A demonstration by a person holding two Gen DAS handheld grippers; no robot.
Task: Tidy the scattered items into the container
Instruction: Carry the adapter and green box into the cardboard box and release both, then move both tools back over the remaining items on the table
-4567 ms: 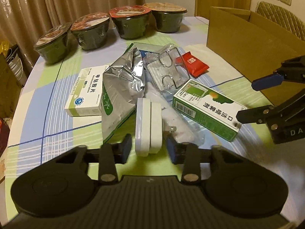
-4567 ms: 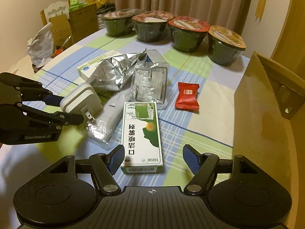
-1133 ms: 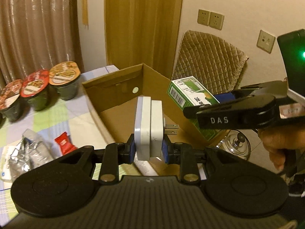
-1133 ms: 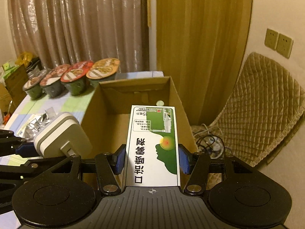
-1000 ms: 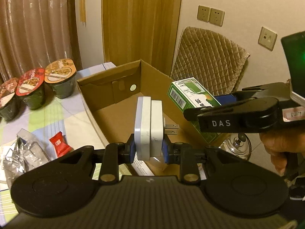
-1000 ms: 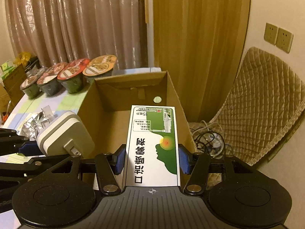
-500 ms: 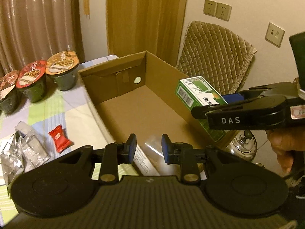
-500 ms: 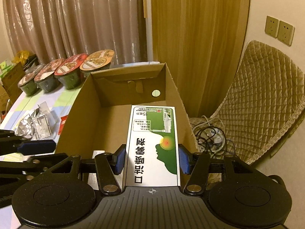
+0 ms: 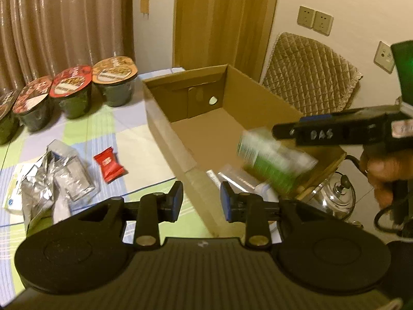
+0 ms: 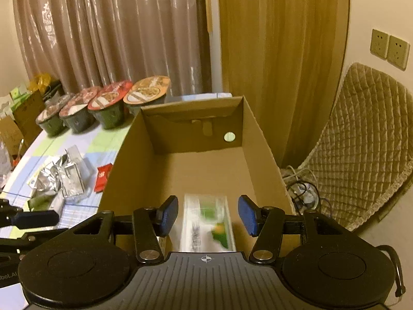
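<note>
Both grippers empty over the cardboard box (image 10: 196, 170)

The green carton (image 10: 207, 226), blurred, drops from the spread right gripper (image 10: 207, 217). The left gripper (image 9: 201, 201), also released, sits nearer the red packet (image 9: 109, 164) leftward on the tabletop (image 9: 134, 147).

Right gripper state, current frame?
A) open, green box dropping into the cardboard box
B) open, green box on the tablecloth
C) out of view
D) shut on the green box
A: the right gripper stands with its jaws spread, and the green box is motion-blurred below them, loose inside the cardboard box.
</note>
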